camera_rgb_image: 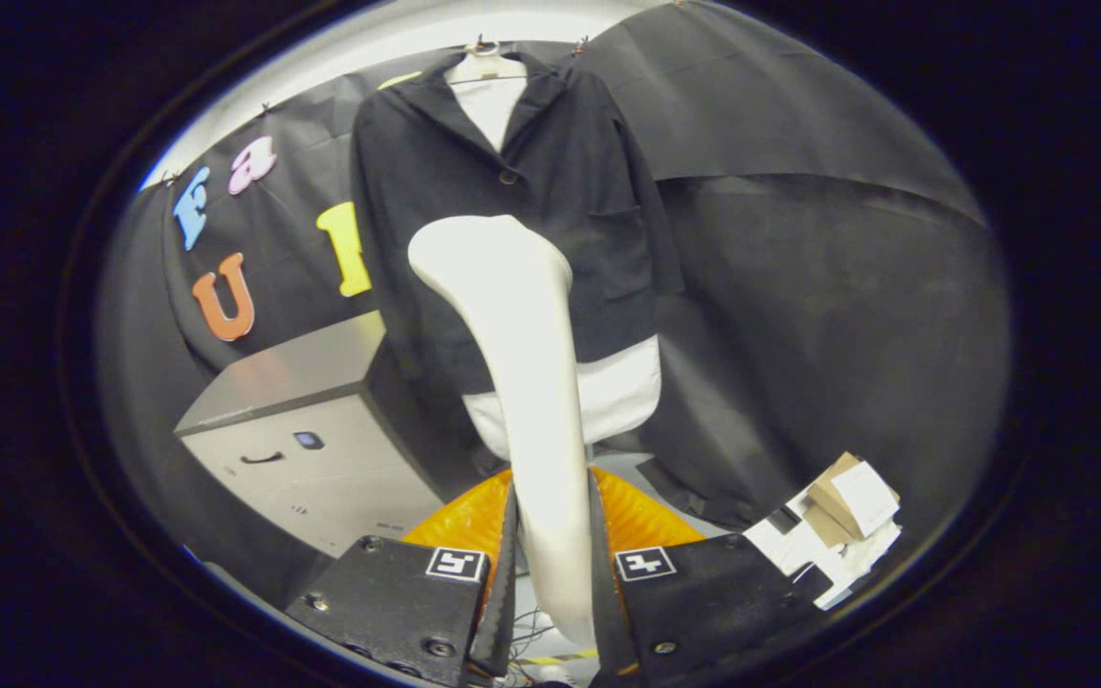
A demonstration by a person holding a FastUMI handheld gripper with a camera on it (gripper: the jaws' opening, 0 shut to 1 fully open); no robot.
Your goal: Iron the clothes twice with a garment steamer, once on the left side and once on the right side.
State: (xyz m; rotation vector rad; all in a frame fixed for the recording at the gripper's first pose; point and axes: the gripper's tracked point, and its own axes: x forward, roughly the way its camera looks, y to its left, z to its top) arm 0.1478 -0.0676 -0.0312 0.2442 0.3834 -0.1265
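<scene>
The white, smooth-bodied garment steamer [531, 382] stands upright between the two fingers of the gripper [552, 573], which are pinched against its handle on both sides, so the tool is firmly in hand. Its broad rounded head rises in front of the dark short-sleeved shirt [550, 191], which hangs on a white hanger [485, 69] at the far side over a white under-layer that shows at the collar and below the hem. The head sits over the lower middle of the shirt, a little left of its button line; whether it touches the cloth I cannot tell. Judging by this, the steamer is picked up and brought to the garment, but nothing shows either pass finished, so both strokes may still be due.

To the near left stands a grey box-shaped cabinet [312, 440]. To the near right lies a heap of small cardboard and white boxes [837, 526]. Black cloth [818, 315] drapes the booth behind.
</scene>
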